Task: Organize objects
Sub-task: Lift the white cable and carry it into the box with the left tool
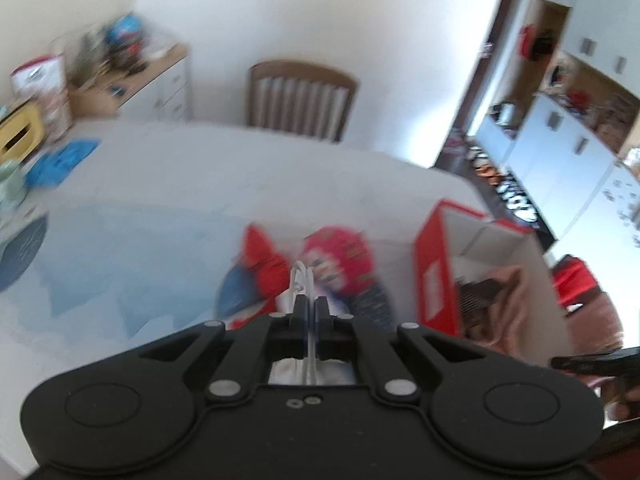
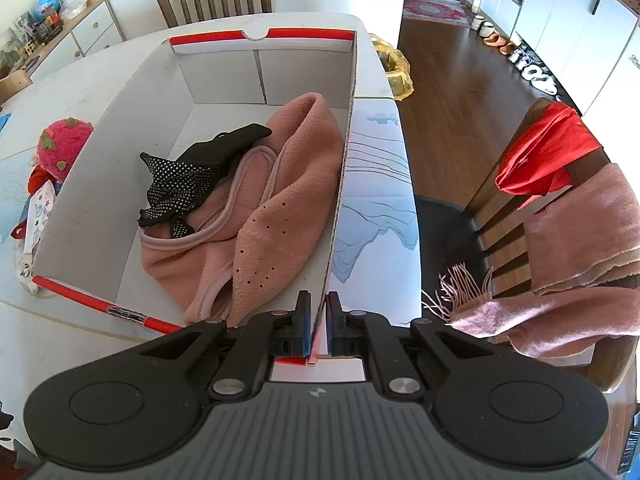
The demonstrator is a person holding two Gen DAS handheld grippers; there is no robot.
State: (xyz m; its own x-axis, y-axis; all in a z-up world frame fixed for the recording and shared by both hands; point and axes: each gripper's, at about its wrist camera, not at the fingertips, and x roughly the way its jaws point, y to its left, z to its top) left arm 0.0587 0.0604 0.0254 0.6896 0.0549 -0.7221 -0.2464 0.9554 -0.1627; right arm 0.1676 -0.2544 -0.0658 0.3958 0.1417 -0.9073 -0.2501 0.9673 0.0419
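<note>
The left wrist view is blurred. My left gripper [image 1: 309,302] is shut on a thin, clear-white loop [image 1: 300,276], with something white hanging under the fingers. Below it on the table lie a pink strawberry hat [image 1: 340,252] and red and blue items. The red and white cardboard box [image 1: 430,264] stands to the right. My right gripper [image 2: 319,304] is shut on the box's near right wall [image 2: 340,184]. Inside the box lie a pink fleece garment [image 2: 280,200] and black dotted gloves [image 2: 180,184]. The strawberry hat [image 2: 64,144] sits just outside the left wall.
A wooden chair [image 1: 300,100] stands at the table's far side. Another chair [image 2: 500,216] at the right carries a red cloth [image 2: 544,152] and a pink scarf [image 2: 580,240]. A yellow bag [image 2: 394,68] lies beyond the box. Blue items [image 1: 60,164] lie at the table's left.
</note>
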